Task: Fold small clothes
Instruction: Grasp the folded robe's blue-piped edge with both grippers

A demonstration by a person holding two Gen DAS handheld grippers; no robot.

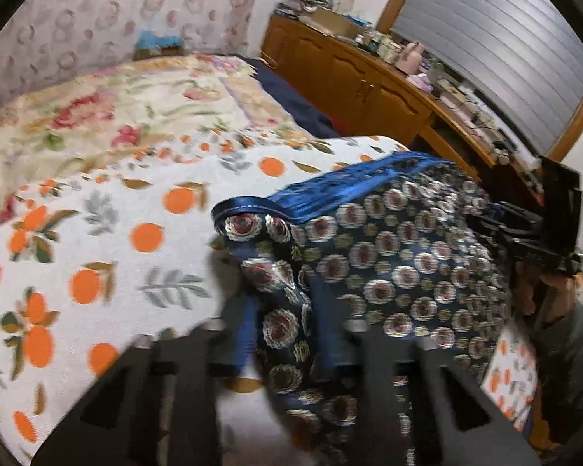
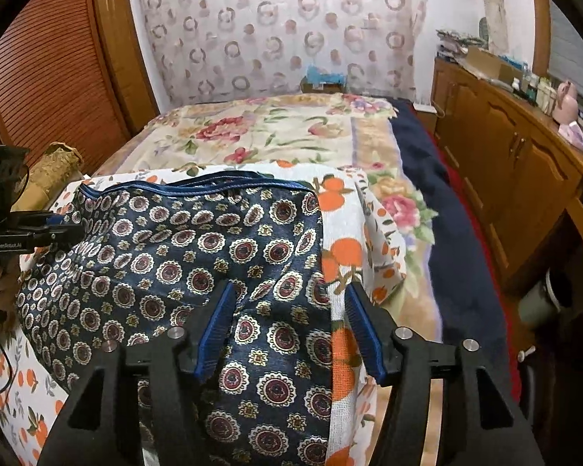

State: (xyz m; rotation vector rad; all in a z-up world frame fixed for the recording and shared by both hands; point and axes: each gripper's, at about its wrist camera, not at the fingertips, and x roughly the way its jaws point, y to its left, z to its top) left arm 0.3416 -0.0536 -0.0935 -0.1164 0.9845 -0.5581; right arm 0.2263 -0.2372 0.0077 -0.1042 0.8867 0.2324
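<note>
A navy garment [image 1: 388,256] with round medallion print and a shiny blue waistband [image 1: 330,190] lies on a white cloth printed with oranges [image 1: 109,233]. My left gripper [image 1: 287,330] is shut on a raised fold at the garment's left edge, the picture blurred there. From the right wrist view the garment [image 2: 198,256] is spread flat and the left gripper [image 2: 64,229] sits at its far left edge. My right gripper [image 2: 289,310] stands open over the garment's near right edge, its blue pads [image 2: 217,326] apart from the fabric. It also shows in the left wrist view as the right gripper [image 1: 486,217].
The orange-print cloth covers the near end of a bed with a floral blanket [image 2: 276,132] and a dark navy blanket [image 2: 447,233] beside it. A wooden dresser [image 2: 517,163] with clutter runs along the right. A slatted wooden door [image 2: 46,77] and a beige roll [image 2: 50,174] stand left.
</note>
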